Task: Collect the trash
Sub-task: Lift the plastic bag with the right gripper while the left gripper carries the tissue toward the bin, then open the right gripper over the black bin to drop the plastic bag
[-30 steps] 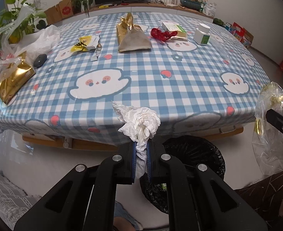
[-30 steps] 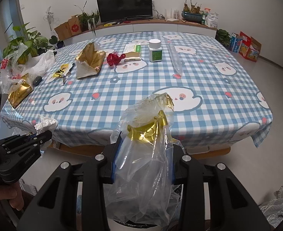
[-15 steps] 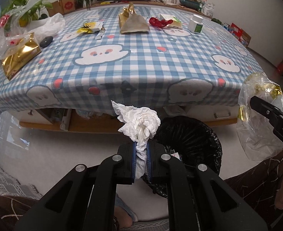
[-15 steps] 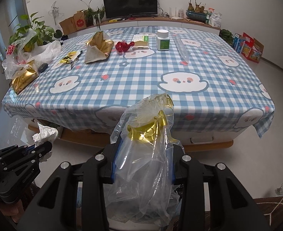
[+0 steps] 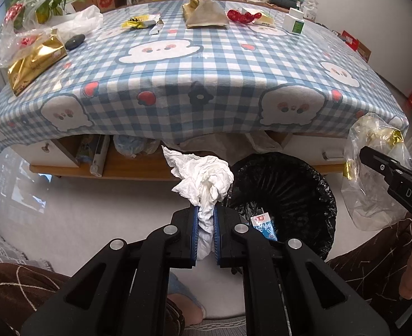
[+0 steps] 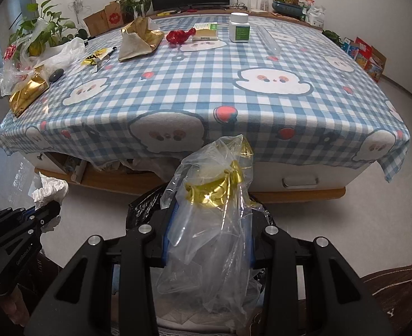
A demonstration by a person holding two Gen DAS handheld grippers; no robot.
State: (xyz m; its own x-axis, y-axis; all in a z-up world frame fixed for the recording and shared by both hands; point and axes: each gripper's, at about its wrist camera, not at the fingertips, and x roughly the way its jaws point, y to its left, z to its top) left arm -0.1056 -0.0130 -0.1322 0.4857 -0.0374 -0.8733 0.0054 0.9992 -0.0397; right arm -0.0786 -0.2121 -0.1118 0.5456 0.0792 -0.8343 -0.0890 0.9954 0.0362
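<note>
Nearest the lens, left gripper (image 5: pixel 205 228) pinches crumpled white tissue (image 5: pixel 203 179), jaws nearly closed; right gripper (image 6: pixel 208 229) clamps a clear plastic wrapper (image 6: pixel 211 224), jaws slightly apart. Both hang by the black-lined bin (image 5: pixel 287 187), likely for dropping. Beyond, more litter remains on the checked table (image 5: pixel 206 64).

crumpled paper tissue (image 5: pixel 206 180), glossy black bin liner (image 5: pixel 298 193)

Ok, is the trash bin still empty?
No, a small blue and white carton already lies inside the black-lined bin.
</note>
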